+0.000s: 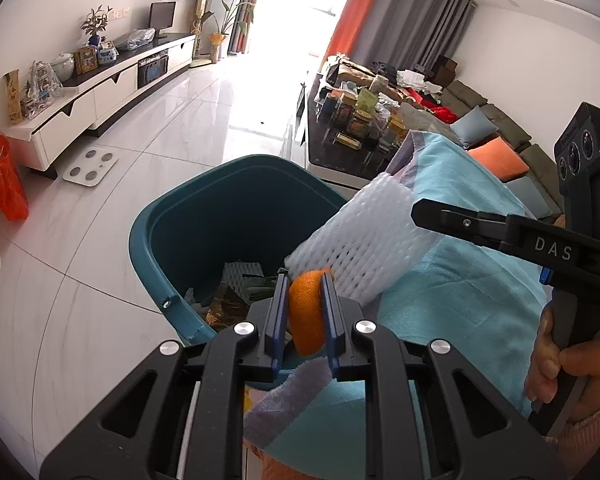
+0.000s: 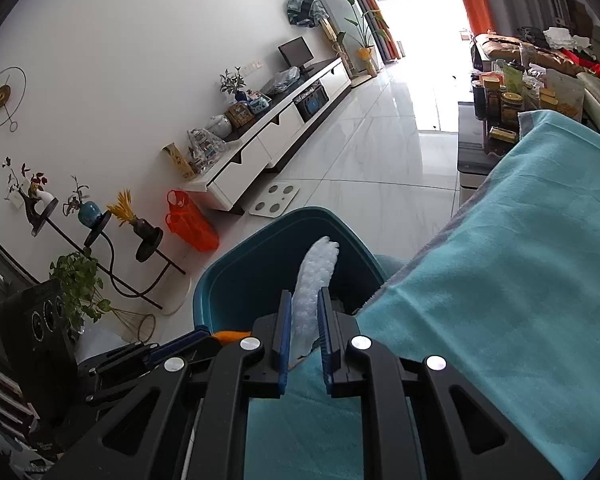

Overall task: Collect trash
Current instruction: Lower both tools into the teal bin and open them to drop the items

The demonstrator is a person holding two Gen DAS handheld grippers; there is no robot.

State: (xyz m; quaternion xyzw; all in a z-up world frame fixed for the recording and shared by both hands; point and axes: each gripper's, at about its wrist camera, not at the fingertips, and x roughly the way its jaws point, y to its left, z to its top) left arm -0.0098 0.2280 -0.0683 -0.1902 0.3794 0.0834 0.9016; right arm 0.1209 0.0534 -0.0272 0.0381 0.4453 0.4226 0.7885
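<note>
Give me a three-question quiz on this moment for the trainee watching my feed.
1. True or false: the left tool is shut on an orange peel.
2. What does the right tool hold? A) white foam net B) glass jar C) red bag
3. Fill in: both pieces hang over the teal ____.

Key: 1 true. 2 A, the white foam net. 3 bin, which already holds scraps.
</note>
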